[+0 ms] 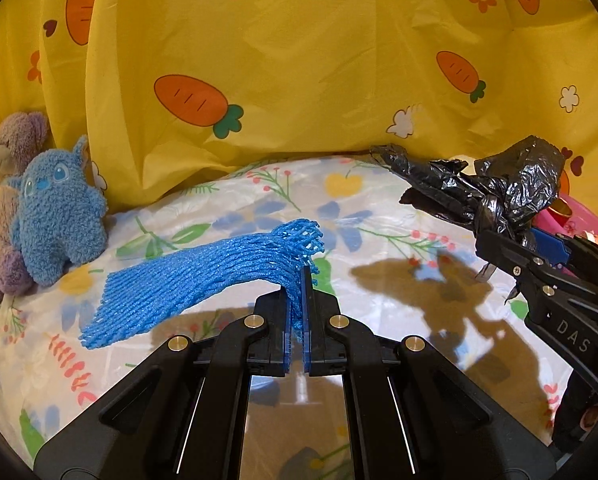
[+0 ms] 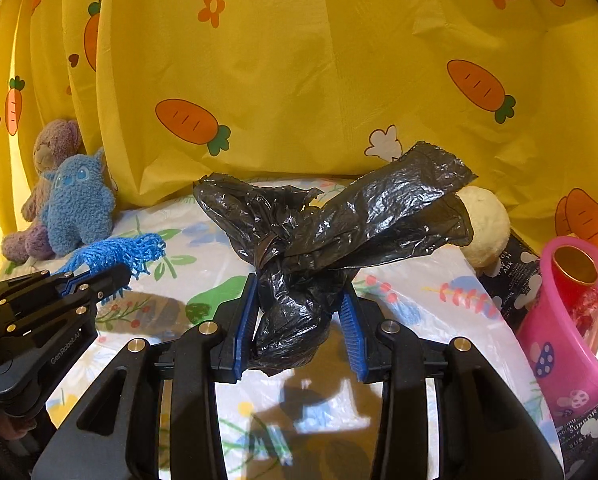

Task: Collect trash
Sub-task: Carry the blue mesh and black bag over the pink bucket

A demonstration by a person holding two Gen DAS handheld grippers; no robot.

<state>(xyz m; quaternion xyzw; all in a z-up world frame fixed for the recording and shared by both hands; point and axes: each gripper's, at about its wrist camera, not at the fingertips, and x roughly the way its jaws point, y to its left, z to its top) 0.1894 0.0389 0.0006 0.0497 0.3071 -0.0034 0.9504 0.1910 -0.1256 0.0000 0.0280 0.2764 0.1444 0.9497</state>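
My left gripper (image 1: pixel 302 276) is shut on a blue foam net sleeve (image 1: pixel 203 280), which hangs out to the left above the floral tablecloth (image 1: pixel 379 216). The sleeve and left gripper also show at the left of the right wrist view (image 2: pixel 119 252). My right gripper (image 2: pixel 299 296) is shut on a knotted black plastic bag (image 2: pixel 339 216), whose loose ends stick up and out. In the left wrist view the bag (image 1: pixel 511 184) is at the right, held above the table. A pink bin (image 2: pixel 571 320) holding trash stands at the far right.
A blue plush toy (image 1: pixel 55 216) and a purple plush bear (image 1: pixel 7 152) sit at the back left. A cream plush ball (image 2: pixel 485 224) and a dark printed box (image 2: pixel 515 276) lie behind the bin. A yellow carrot-print curtain (image 1: pixel 299 60) hangs behind the table.
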